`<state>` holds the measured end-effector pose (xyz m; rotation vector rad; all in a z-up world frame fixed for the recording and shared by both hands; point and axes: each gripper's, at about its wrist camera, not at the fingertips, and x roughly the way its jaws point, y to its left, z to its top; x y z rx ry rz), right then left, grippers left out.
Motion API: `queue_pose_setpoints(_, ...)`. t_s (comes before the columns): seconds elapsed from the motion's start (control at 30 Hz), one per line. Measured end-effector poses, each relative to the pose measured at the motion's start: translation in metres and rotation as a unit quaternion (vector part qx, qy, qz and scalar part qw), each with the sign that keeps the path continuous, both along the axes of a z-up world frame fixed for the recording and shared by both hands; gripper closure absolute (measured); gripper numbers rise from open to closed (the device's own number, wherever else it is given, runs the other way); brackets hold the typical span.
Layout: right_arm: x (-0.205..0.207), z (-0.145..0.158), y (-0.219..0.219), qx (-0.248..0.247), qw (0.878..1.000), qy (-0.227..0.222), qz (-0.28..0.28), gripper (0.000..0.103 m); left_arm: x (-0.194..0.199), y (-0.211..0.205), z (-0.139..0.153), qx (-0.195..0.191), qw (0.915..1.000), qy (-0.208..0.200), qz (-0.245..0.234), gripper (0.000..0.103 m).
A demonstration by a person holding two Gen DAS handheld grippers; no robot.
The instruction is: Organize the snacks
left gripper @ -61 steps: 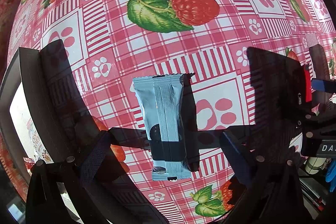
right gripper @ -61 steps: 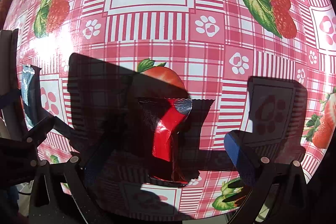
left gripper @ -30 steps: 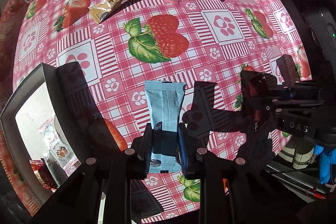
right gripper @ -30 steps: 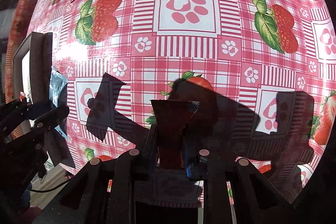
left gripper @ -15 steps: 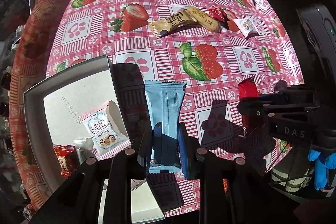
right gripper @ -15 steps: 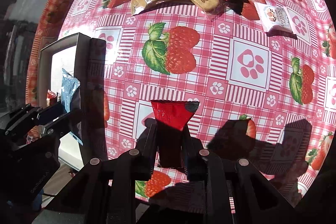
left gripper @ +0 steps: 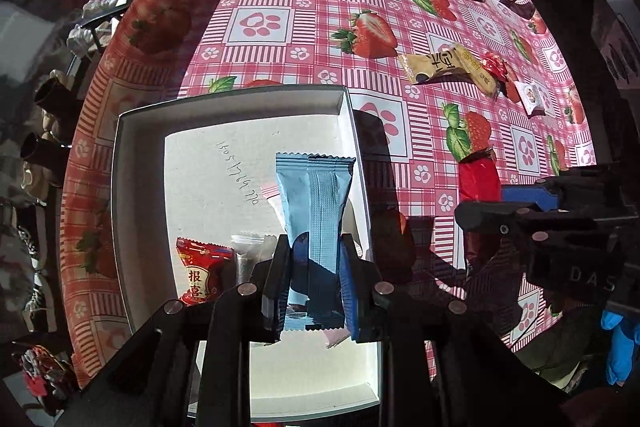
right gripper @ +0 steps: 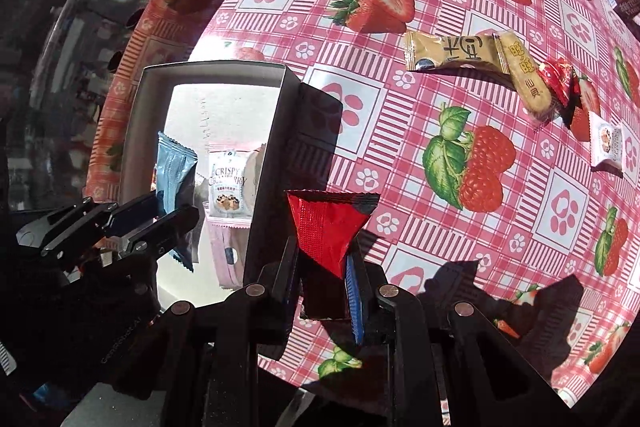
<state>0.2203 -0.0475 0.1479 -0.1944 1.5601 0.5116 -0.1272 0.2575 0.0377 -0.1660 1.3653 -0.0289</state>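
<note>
You are gripping the pale blue snack packet (left gripper: pixel 314 211) in your left gripper (left gripper: pixel 314 291), its fingers clamped on the packet's lower half, and where half a second ago it was hanging over the box's right wall, it is now sitting over the inside of the white box (left gripper: pixel 140 155), toward the wall at 3 o'clock in the left wrist view. The box is filling far more of that view than before, and inside it a red packet with Chinese characters (left gripper: pixel 202 273) is lying at 8 o'clock of the blue one. Your right gripper (right gripper: pixel 324 291) is clenching the red foil packet (right gripper: pixel 328 231) above the strawberry tablecloth (right gripper: pixel 400 131), just outside the box's right wall, closer to the box than half a second ago. In the right wrist view a white Crispy Cranberry packet (right gripper: pixel 230 187) is lying in the box. At 1 o'clock, well apart, the tan wrapper (right gripper: pixel 448 53), the yellow biscuit pack (right gripper: pixel 524 75), a small red wrapper (right gripper: pixel 560 79) and a small white packet (right gripper: pixel 606 143) are still lying in their loose row on the cloth.
</note>
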Motion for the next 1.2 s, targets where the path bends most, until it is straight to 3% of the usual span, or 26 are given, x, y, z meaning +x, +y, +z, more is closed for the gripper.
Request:
queue_pose_setpoints(0.43,-0.020,-0.010,0.064,0.013,0.998,0.008,0.056,0.080,-0.020,0.045,-0.018,0.002,0.9989,0.022,0.042,0.078)
queue_pose_setpoints(0.87,-0.027,-0.027,0.102,0.004,0.996,0.025,0.089,0.080,-0.031,0.061,-0.037,-0.001,0.9968,0.052,0.062,0.077)
queue_pose_setpoints(0.97,-0.028,-0.031,0.107,-0.001,0.995,0.028,0.093,0.080,-0.031,0.062,-0.039,-0.001,0.9962,0.058,0.066,0.066)
queue_pose_setpoints(1.03,-0.028,-0.034,0.108,-0.005,0.995,0.032,0.093,0.080,-0.031,0.061,-0.039,0.003,0.9959,0.059,0.069,0.036)
queue_pose_setpoints(1.07,-0.028,-0.035,0.107,-0.007,0.995,0.036,0.090,0.080,-0.031,0.061,-0.038,0.006,0.9958,0.059,0.071,0.030)
queue_pose_setpoints(1.17,-0.027,-0.039,0.104,-0.010,0.995,0.047,0.084,0.079,-0.028,0.059,-0.039,0.007,0.9954,0.063,0.072,0.024)
queue_pose_setpoints(1.2,-0.026,-0.039,0.103,-0.011,0.995,0.048,0.081,0.066,-0.027,0.058,-0.041,0.006,0.9950,0.068,0.073,0.024)
